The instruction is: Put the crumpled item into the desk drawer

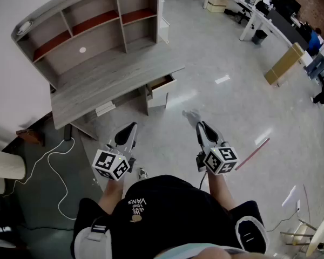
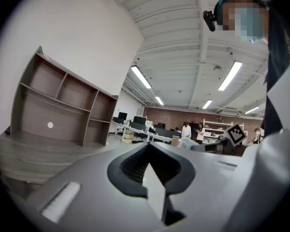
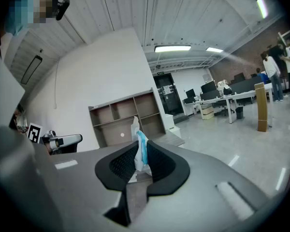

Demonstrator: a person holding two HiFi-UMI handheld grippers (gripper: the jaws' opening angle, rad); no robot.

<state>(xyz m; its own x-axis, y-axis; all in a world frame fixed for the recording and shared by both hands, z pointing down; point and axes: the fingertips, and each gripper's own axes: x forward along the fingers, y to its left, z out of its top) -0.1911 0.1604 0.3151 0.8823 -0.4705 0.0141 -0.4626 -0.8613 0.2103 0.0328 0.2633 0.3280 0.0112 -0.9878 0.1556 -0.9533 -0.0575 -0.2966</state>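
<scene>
Right gripper (image 3: 142, 143) is clamped on the crumpled white-and-blue paper item (image 3: 140, 156). The item sticks up from between its ribbed black pads and is carried over the floor, well apart from the desk. Left gripper (image 2: 149, 149) has its jaws pressed together with nothing in them.

By my reading the carrying step is in hand. The item is gripped but not yet at the small open drawer with a white front (image 1: 162, 85), which juts out under the right end of the grey wooden desk with a shelved hutch (image 1: 113, 80).

The next move calls for stepping forward and bringing the right gripper over the drawer's open top before letting go. The polished grey floor (image 1: 227, 117) between person and drawer looks free. The desktop edge runs just behind the drawer's opening, so coming in from the front seems safest. A white cable (image 1: 54, 161) trails off to the left, away from that path.
</scene>
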